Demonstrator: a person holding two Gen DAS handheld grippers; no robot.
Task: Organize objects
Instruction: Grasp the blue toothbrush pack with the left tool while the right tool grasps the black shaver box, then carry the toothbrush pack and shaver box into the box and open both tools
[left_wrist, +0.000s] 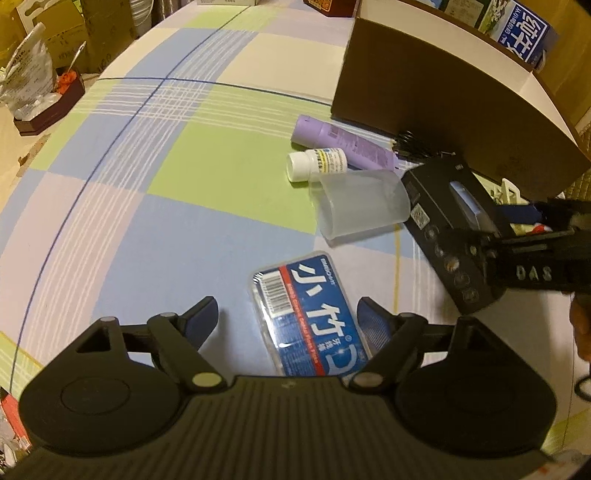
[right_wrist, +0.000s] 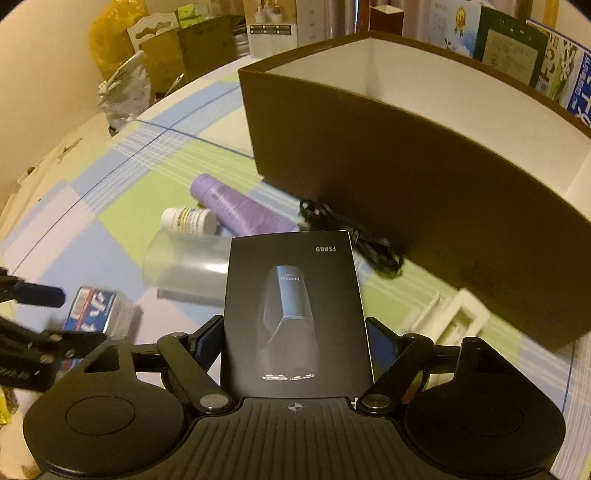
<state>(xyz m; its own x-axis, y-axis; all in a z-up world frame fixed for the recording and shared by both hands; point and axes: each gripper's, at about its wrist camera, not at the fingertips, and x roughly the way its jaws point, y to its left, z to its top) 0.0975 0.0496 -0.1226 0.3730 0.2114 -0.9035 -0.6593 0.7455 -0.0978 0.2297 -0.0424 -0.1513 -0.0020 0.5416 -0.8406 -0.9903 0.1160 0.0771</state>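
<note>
The left gripper (left_wrist: 288, 317) hovers over the checked cloth (left_wrist: 155, 192) on the desk, its jaws released and spread on either side of a blue-labelled clear case (left_wrist: 314, 317) lying flat; whether they touch it cannot be told. Beyond the case a frosted plastic cup (left_wrist: 360, 205) lies on its side, with a small white bottle (left_wrist: 317, 164) and a purple tube (left_wrist: 343, 142) just behind it. A black cable (right_wrist: 354, 236) is coiled beside the open brown box (right_wrist: 424, 192). To the right, the right gripper (right_wrist: 295, 339) has its jaws clenched on a black shaver box (right_wrist: 295, 295), held above the cloth in front of the brown box.
</note>
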